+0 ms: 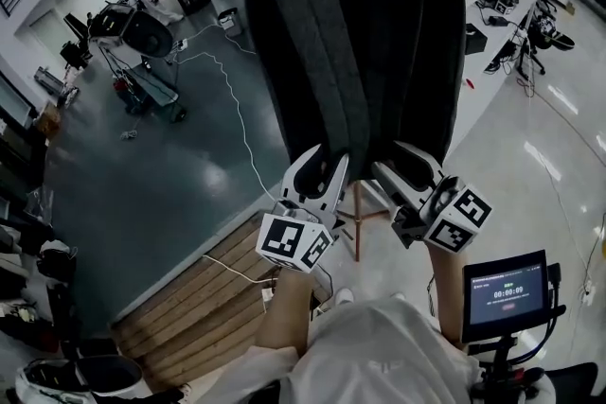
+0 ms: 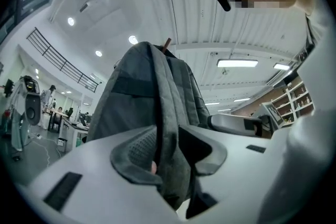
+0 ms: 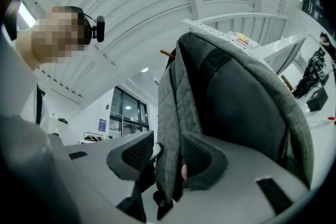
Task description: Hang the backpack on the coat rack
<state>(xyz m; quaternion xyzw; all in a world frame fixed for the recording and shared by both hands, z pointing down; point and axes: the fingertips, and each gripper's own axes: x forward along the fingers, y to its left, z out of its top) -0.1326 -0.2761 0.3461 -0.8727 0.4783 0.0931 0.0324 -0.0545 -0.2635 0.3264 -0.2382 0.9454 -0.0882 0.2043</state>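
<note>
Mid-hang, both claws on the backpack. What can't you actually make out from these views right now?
- Head view: the backpack covers the coat rack except its wooden legs, so pole and hooks are hidden.
- Both gripper views: only a wooden peg tip pokes above the pack; whether a loop sits on it is hidden by fabric.
- Head view: print on the small screen is too small to read.

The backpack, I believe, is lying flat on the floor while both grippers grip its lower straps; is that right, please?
Not quite: the backpack is not on the floor; it hangs upright from the coat rack, whose peg pokes out above it in the left gripper view. The left gripper and right gripper do grip its lower straps.
</note>
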